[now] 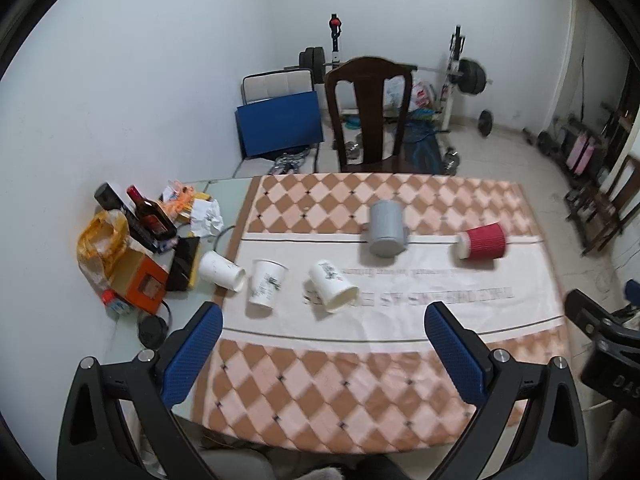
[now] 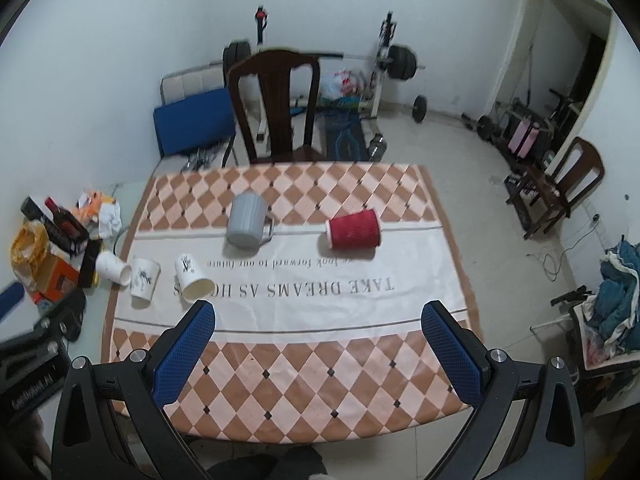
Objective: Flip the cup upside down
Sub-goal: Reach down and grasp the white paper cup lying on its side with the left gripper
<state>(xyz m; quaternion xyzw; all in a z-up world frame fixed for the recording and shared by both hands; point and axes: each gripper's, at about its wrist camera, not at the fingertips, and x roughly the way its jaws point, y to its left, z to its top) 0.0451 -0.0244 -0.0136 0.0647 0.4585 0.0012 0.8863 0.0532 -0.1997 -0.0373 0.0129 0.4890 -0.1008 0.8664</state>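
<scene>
I see a red ribbed paper cup (image 2: pixel 354 229) lying sideways mid-worktop beside the grey mug (image 2: pixel 248 221). Cloth (image 2: pixel 280 312) reads "TAKE DREAMS AS". My left gripper (image 1: pixel 322 320) and right gripper (image 2: pixel 318 316) are both spread, empty.

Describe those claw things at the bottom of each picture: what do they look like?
Both match. The left gripper and right gripper each have two black, angular plastic arms with triangular cut-outs and silver round bolts, ending in blue finger pads with a dotted, grippy texture. No cables or sleeves show.
</scene>
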